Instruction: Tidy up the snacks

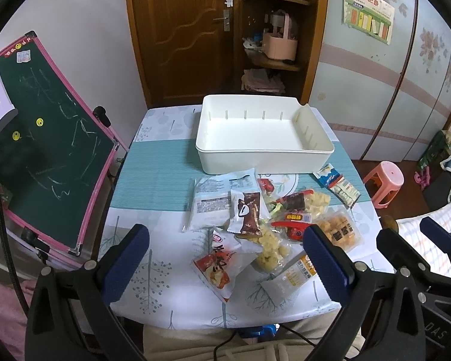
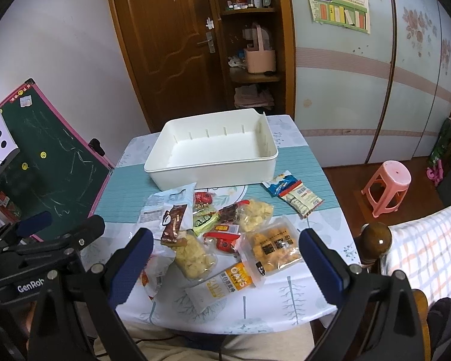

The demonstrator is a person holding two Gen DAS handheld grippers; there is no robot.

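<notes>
1. Left tool (image 1: 225, 258) hangs open over the near tabletop (image 1: 153, 180) edge, gripping nothing.
2. Right tool (image 2: 225, 261) likewise open, unladen.
3. Snack packets (image 2: 219, 225) lie heaped just ahead of both; the white bin (image 2: 210, 168) sits beyond.

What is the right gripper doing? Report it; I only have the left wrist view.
Observer: The right gripper is open and holds nothing; it hangs over the near end of the snack pile.
Operator: Describe the orange pack that is half hidden here.
Observer: The orange nugget pack shows whole from the right wrist: it lies flat, window side up.
Operator: Name the packet in front of it.
Observer: A white and yellow packet printed OATS, touching the nugget pack's near corner.
</notes>
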